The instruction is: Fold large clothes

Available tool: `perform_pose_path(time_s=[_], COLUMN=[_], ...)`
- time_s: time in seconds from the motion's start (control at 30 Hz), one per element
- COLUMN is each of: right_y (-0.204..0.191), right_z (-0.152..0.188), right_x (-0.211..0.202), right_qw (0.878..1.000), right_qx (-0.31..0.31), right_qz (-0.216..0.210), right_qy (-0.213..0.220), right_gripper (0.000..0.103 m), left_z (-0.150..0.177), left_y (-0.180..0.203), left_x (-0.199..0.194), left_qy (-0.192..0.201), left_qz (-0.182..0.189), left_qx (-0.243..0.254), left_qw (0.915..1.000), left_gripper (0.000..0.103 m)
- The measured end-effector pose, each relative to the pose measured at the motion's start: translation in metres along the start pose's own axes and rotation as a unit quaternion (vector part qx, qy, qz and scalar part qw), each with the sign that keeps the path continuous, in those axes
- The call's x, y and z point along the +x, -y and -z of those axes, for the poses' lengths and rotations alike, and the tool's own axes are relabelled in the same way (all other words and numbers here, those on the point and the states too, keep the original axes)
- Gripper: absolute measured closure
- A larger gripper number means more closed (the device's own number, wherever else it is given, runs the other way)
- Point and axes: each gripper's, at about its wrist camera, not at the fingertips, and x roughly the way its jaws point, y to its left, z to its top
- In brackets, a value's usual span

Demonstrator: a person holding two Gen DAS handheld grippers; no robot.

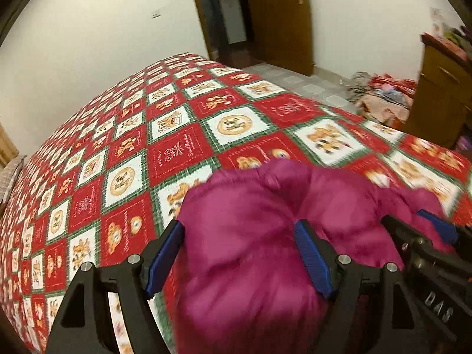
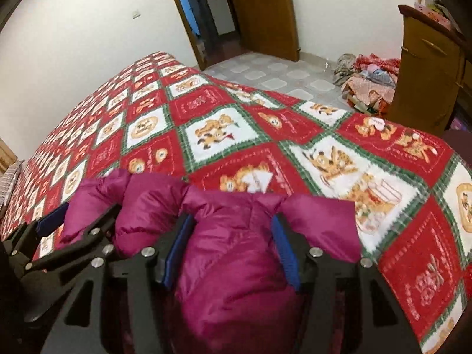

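A puffy magenta down jacket (image 1: 250, 206) is bunched at the near edge of the bed. In the left wrist view it fills the gap between the blue pads (image 1: 163, 258) of my left gripper (image 1: 239, 253), which is shut on a thick fold of it. My right gripper (image 1: 427, 236) shows at the right edge of that view, close alongside. In the right wrist view the jacket (image 2: 236, 265) bulges up between the pads, and my right gripper (image 2: 231, 247) is shut on it. The left gripper (image 2: 73, 227) sits just to its left, partly hidden by fabric.
The bed carries a red, green and white bear-patterned quilt (image 1: 177, 135) that stretches away to the white wall. Beyond it lie a tiled floor (image 2: 265, 79), an open wooden door (image 2: 265, 11), a wooden cabinet (image 2: 427, 73) and a heap of clothes (image 2: 368, 79) on the floor.
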Motion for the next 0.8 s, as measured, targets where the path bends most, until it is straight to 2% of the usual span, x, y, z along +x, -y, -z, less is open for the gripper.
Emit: perform_pose_path(time_s=[0.17, 0.23, 0.37, 0.53, 0.8], right_y=[0.003, 0.003, 0.005, -0.009, -0.002], right_z=[0.031, 0.052, 0.09, 0.117, 0.148], right_x=[-0.057, -0.075, -0.074, -0.088, -0.117], right_qw=[0.999, 0.999, 1.0, 0.998, 0.998], right_qx=[0.007, 0.008, 0.009, -0.016, 0.005], right_qz=[0.025, 0.033, 0.022, 0.052, 0.047], right_qy=[0.024, 0.028, 0.004, 0.021, 0.03], right_gripper=[0.04, 0.028, 0.028, 0.028, 0.028], left_z=[0.027, 0.043, 0.075, 0.103, 0.132], left_y=[-0.003, -0.002, -0.001, 0.004, -0.001], left_x=[-0.04, -0.05, -0.072, -0.096, -0.122], left_qy=[0.008, 0.004, 0.011, 0.021, 0.017], left_qz=[0.019, 0.024, 0.022, 0.016, 0.023], left_qx=[0.01, 0.008, -0.003, 0.014, 0.008], left_qw=[0.9998, 0.9997, 0.9997, 0.9995, 0.9996], left_gripper=[0.025, 0.025, 0.025, 0.025, 0.025])
